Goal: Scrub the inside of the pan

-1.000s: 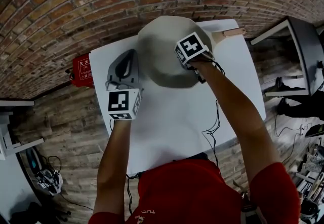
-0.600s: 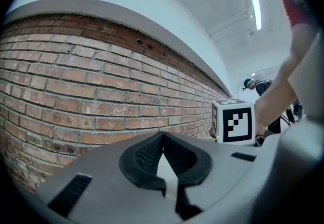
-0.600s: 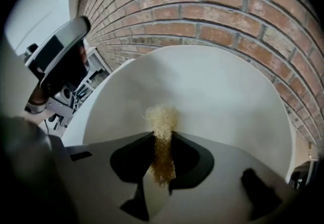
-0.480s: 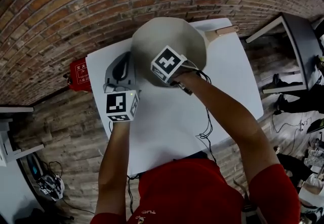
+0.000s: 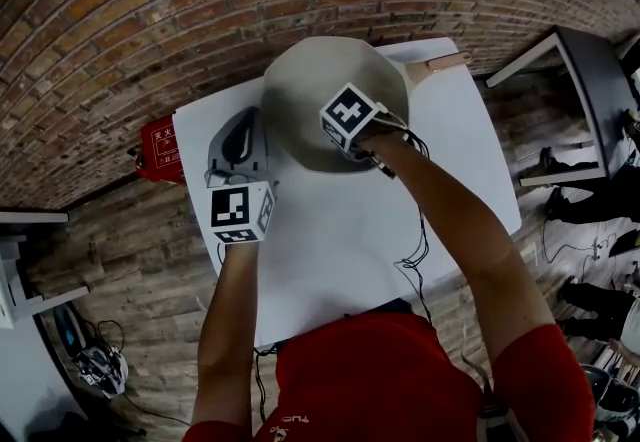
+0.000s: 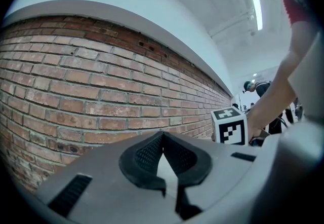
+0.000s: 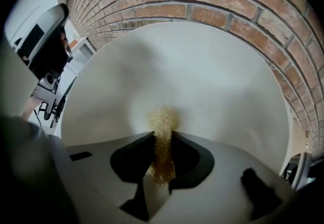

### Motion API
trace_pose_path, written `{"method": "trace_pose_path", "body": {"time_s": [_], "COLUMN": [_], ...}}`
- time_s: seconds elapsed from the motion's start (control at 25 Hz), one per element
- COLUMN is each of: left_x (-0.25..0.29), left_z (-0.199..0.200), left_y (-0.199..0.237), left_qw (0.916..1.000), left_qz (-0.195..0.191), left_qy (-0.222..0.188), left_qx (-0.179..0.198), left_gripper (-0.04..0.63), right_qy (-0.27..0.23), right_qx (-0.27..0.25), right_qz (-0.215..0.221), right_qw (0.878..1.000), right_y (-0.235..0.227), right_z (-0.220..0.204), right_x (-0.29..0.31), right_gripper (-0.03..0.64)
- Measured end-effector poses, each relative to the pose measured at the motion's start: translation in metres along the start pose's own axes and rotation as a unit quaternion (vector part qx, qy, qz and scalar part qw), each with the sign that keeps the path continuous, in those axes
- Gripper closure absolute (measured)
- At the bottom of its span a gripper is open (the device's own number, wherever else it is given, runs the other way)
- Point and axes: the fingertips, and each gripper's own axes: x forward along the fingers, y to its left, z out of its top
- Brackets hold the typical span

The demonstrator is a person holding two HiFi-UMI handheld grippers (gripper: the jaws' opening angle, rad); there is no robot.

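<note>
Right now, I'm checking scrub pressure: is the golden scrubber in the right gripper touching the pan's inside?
Cannot tell. The right gripper view shows the scrubber tip over the pan wall, contact unclear; the head view hides it.

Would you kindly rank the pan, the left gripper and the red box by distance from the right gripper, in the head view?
1. Pan: the right gripper is inside it.
2. Left gripper: at the pan's left rim.
3. Red box: farthest left, beyond the left gripper.

In the head view your right gripper hides its own jaws and the near wall of the pan; in the right gripper view the lower end of the scrub pad vanishes between the jaws.
</note>
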Motion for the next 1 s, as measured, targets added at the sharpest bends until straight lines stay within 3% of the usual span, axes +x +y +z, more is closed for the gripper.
{"method": "trace_pose_path", "body": {"time_s": [0.32, 0.6, 0.68, 0.8, 0.88, 1.0], "left_x": [-0.002, -0.004, -0.006, -0.01, -0.013, -0.021], "left_z": [0.002, 0.009, 0.014, 0.026, 0.038, 0.064], "left_y": [-0.004, -0.009, -0.013, -0.019, -0.023, -0.031], "left_qw": [1.0, 0.9999, 0.9999, 0.9997, 0.9996, 0.9991], "left_qz": [-0.004, -0.007, -0.01, -0.013, -0.013, -0.014], "left_qy": [-0.001, -0.004, -0.007, -0.015, -0.022, -0.039], "left_qx": [0.001, 0.006, 0.009, 0.011, 0.01, 0.006], "left_gripper": [0.581, 0.581, 0.581, 0.581, 0.581, 0.581], "right_qy": [0.021, -0.028, -0.07, -0.172, -0.251, -0.367], "right_qx": [0.005, -0.019, -0.011, 0.003, 0.009, 0.012], "right_qz": [-0.07, -0.112, -0.109, -0.082, -0.058, -0.026], "right_qw": [0.997, 0.993, 0.992, 0.982, 0.966, 0.93], "right_y": [-0.043, -0.045, -0.04, -0.02, -0.003, 0.024], "right_z": [-0.011, 0.0, 0.009, 0.027, 0.037, 0.042], "right_x": [-0.013, -0.036, -0.053, -0.094, -0.126, -0.178], "right_gripper": [0.529, 0.529, 0.529, 0.529, 0.529, 0.529]}}
